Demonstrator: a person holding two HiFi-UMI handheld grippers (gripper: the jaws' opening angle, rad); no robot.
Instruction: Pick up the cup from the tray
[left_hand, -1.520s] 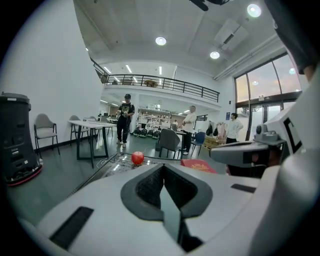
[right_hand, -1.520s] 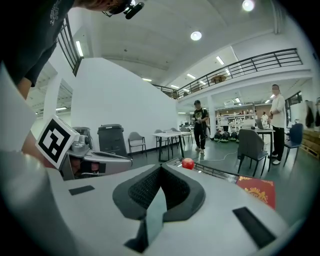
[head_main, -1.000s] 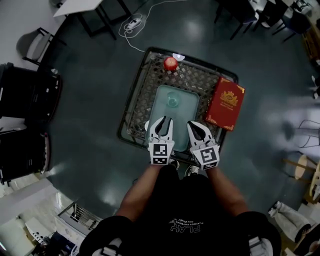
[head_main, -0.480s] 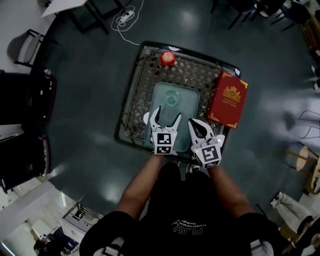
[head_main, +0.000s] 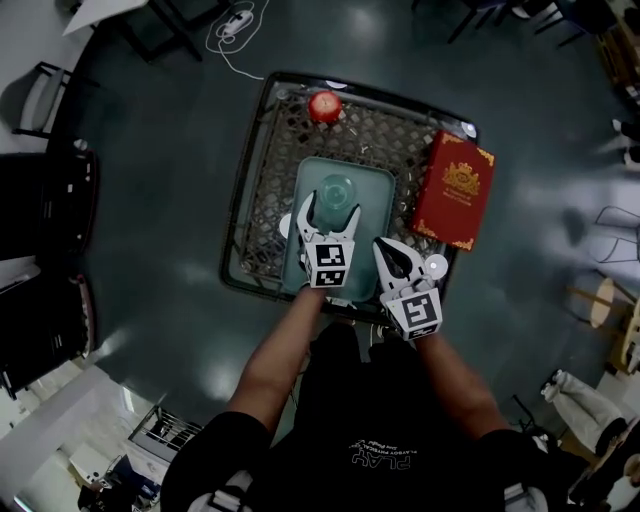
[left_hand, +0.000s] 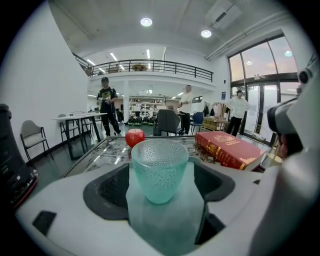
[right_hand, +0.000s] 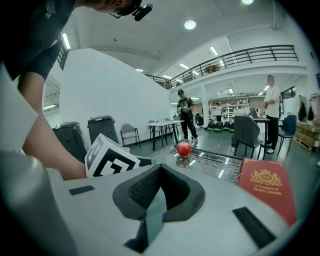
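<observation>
Left gripper view: dimpled translucent teal cup (left_hand: 159, 170), frosted tray (left_hand: 162, 225).

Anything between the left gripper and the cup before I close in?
Nothing visible does. The cup stands on the tray straight ahead of the left gripper, whose jaws are opening, with the cup at their tips, untouched. The apple and book lie beyond it.

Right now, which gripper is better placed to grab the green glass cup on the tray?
Left. The left gripper is opening, the green dimpled glass cup between its jaws; the right gripper hangs back, shut.
</observation>
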